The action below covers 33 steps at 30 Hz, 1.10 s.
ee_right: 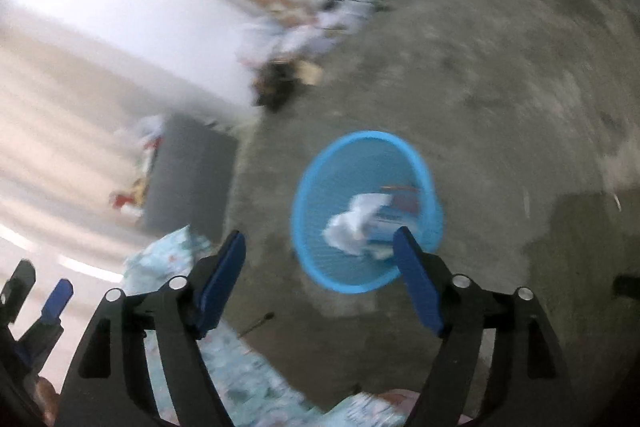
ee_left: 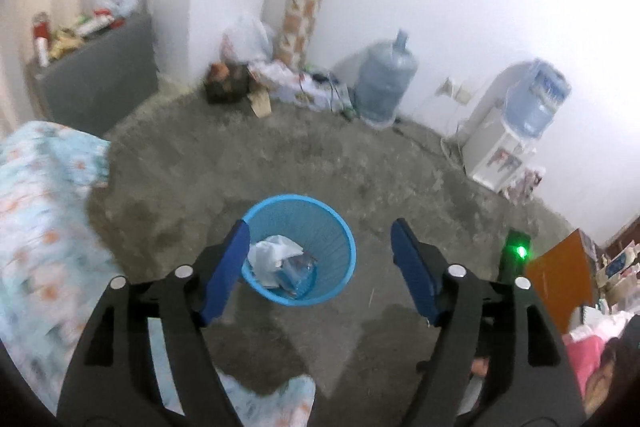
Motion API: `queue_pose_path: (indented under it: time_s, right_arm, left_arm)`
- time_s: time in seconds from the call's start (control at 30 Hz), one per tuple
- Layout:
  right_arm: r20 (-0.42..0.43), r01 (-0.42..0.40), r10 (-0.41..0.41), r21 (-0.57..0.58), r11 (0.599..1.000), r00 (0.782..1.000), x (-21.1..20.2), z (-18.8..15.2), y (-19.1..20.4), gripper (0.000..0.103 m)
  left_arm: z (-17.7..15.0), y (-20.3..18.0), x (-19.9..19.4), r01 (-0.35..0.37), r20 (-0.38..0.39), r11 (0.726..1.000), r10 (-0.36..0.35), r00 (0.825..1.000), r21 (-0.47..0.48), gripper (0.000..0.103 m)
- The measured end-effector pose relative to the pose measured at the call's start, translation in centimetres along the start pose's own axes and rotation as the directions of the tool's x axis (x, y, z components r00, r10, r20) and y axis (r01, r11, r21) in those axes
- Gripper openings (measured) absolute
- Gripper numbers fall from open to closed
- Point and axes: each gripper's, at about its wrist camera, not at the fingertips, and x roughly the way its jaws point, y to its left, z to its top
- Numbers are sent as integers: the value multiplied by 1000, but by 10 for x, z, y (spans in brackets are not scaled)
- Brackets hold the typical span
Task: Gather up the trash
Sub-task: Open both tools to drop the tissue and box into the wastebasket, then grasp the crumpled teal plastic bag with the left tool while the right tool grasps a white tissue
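Observation:
A light blue plastic basket [ee_left: 340,227] stands on the grey concrete floor, holding crumpled white paper [ee_left: 272,253] and a blue wrapper [ee_left: 300,273]. My left gripper [ee_left: 320,231] is open and empty, held above the basket. In the right wrist view the same basket [ee_right: 320,183] sits just ahead, with white paper [ee_right: 352,227] inside. My right gripper [ee_right: 320,239] is open and empty above the basket's near rim. The left gripper's blue finger [ee_right: 58,297] shows at the far left of that blurred view.
A bed with a floral cover [ee_left: 44,211] lies at the left. A grey cabinet [ee_left: 100,79] with bottles, a bag pile [ee_left: 244,67], a water jug [ee_left: 386,83] and a dispenser [ee_left: 508,131] line the far wall. An orange board [ee_left: 560,279] stands at the right.

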Motion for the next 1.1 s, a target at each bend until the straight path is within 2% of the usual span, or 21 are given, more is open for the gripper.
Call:
queue_pose_path:
  time_s: [0.07, 0.2, 0.33, 0.43, 0.47, 0.53, 0.6, 0.63, 0.67, 0.7, 0.73, 0.77, 0.8, 0.83, 0.87, 0.9, 0.93, 1.03, 1.1]
  right_arm:
    - [-23, -32, 31, -73, 997, 999, -8, -5, 28, 79]
    - [-113, -147, 123, -246, 958, 986, -23, -28, 101, 80]
    - [-213, -248, 181, -351, 903, 960, -32, -60, 158, 80]
    - [-303, -328, 211, -411, 850, 929, -37, -97, 197, 80]
    - [-328, -345, 213, -422, 839, 920, -37, -107, 205, 80]
    - [-399, -399, 224, -434, 808, 889, -35, -131, 229, 80]
    - [-482, -458, 232, -428, 779, 845, -30, -159, 252, 80]
    - [-515, -479, 236, -412, 775, 824, -29, -172, 260, 80]
    - [-561, -509, 243, -385, 770, 791, -25, -186, 270, 80]
    - [-593, -531, 249, -364, 766, 765, -22, -197, 276, 80]
    - [-647, -558, 254, -320, 766, 719, -16, -214, 286, 80]
    - [-686, -574, 256, -283, 769, 681, -10, -227, 292, 80]
    - [-713, -582, 252, -262, 770, 654, -6, -240, 298, 80]
    - [-735, -585, 233, -263, 767, 637, -2, -254, 307, 80]
    - [-741, -587, 202, -302, 751, 641, -1, -268, 318, 80]
    - [-742, -592, 178, -340, 731, 647, -1, -277, 327, 80]
    - [-747, -601, 158, -370, 709, 646, -1, -288, 336, 80]
    - [-795, -626, 134, -347, 699, 591, 6, -314, 354, 80]
    - [-793, -624, 113, -374, 686, 599, 7, -325, 363, 80]
  left_arm:
    - [-12, 5, -42, -11, 50, 1000, 11, 999, -11, 73]
    - [-52, 28, -135, -87, 174, 995, 94, 980, -51, 77]
    - [-110, 64, -215, -218, 247, 967, 245, 938, -132, 79]
    - [-156, 99, -264, -312, 249, 917, 371, 894, -247, 79]
    - [-172, 112, -279, -339, 246, 894, 413, 877, -292, 79]
    - [-205, 138, -312, -384, 244, 836, 497, 833, -392, 79]
    - [-233, 157, -340, -411, 243, 780, 563, 790, -472, 79]
    - [-250, 170, -357, -430, 236, 735, 611, 756, -524, 79]
    - [-264, 181, -369, -447, 223, 695, 648, 728, -563, 79]
    - [-275, 190, -378, -455, 212, 666, 672, 709, -591, 79]
    - [-287, 203, -390, -462, 194, 627, 700, 687, -628, 79]
    - [-298, 214, -401, -466, 178, 592, 722, 668, -658, 79]
    - [-310, 227, -412, -467, 159, 552, 746, 647, -691, 79]
    - [-317, 235, -417, -468, 149, 530, 759, 634, -708, 79]
    - [-324, 243, -424, -473, 136, 502, 776, 616, -724, 79]
    - [-328, 251, -429, -479, 124, 483, 787, 604, -734, 79]
    - [-334, 263, -435, -478, 108, 468, 789, 605, -743, 79]
    - [-344, 289, -443, -461, 86, 439, 790, 608, -771, 79]
    - [-346, 300, -446, -449, 91, 445, 782, 617, -775, 79]
